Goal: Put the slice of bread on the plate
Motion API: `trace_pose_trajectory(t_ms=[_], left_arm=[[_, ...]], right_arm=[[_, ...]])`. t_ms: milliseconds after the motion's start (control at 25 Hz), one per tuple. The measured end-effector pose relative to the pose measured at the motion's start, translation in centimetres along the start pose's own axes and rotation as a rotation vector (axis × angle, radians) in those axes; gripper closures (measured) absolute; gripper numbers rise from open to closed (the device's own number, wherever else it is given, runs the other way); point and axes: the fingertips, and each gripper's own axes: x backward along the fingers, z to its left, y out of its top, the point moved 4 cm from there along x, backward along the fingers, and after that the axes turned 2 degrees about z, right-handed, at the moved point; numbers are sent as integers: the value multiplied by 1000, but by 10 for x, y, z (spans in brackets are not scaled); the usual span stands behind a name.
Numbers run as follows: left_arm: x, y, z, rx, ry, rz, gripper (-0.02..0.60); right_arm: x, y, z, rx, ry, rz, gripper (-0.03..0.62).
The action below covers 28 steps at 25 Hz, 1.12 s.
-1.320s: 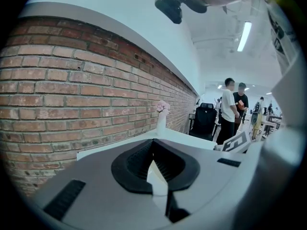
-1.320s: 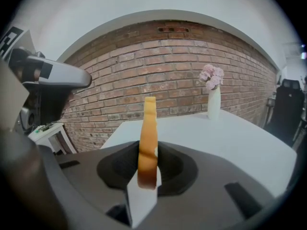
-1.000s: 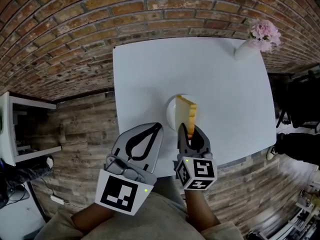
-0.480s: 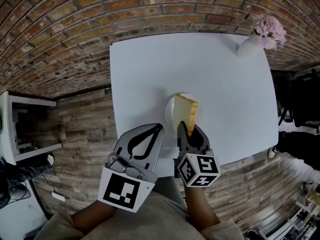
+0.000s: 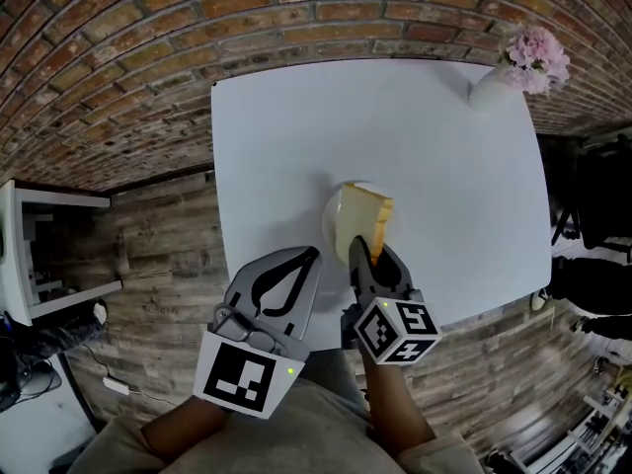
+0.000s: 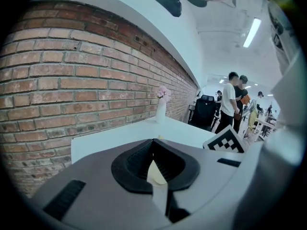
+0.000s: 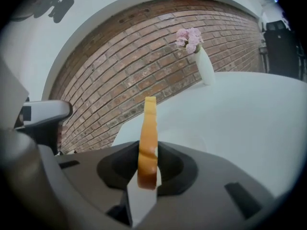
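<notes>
A slice of bread [image 5: 362, 211] with a golden crust stands on edge, tilted, over the white plate [image 5: 330, 221] near the front of the white table [image 5: 296, 136]. My right gripper [image 5: 369, 253] is shut on the slice's near end. In the right gripper view the bread [image 7: 148, 133] rises upright from between the jaws of the right gripper [image 7: 148, 152], with the plate [image 7: 193, 139] faint behind it. My left gripper [image 5: 312, 256] hangs at the table's front edge, left of the plate; its jaw tips meet with nothing between them. The left gripper [image 6: 153, 143] shows the same in its own view.
A white vase of pink flowers [image 5: 520, 71] stands at the table's far right corner, also as the vase [image 7: 204, 65] in the right gripper view. A brick wall [image 5: 148, 28] runs behind the table. A white shelf [image 5: 39, 255] stands at the left. People [image 6: 233, 104] stand far off.
The right gripper has rolled and sunk a little with the bread, so more of the slice's face shows over the plate. The left gripper has also come down slightly.
</notes>
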Motion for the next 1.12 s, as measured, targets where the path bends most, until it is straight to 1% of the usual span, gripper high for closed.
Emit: trace_pose_trajectory(t_ms=[200,280,480,600,760,840,920,1040,1120], left_arm=[[0,-2,1,7,3,5,572],[0,-2,0,9,2,3,572],[1,-2,0,14,-5,1,572],[1,-3,0,16,-7,0,572],[3,-3,-1,17,-10,0,572],[4,-3,-2,19,-13,0,572],[5,-4,-3,20,-15,0,572],[5,-4,-3,18,-18,-3,572],[6,-4,-4,17,-18,-4,572]], right_arm=[[-3,-1,-8,-75,32,4,493],[-4,-2,-12,-77,29,5,490],[-5,-2,-18,-16,-28,16,468],[-4,-2,-22,46,-83,18,451],[-3,-1,-25,112,-126,21,422],[-1,-1,-28,140,-152,29,397],[-2,-5,-30,158,-172,48,330],[-2,-11,-34,166,-192,66,330],[-1,-13,-37,185,-211,77,315]])
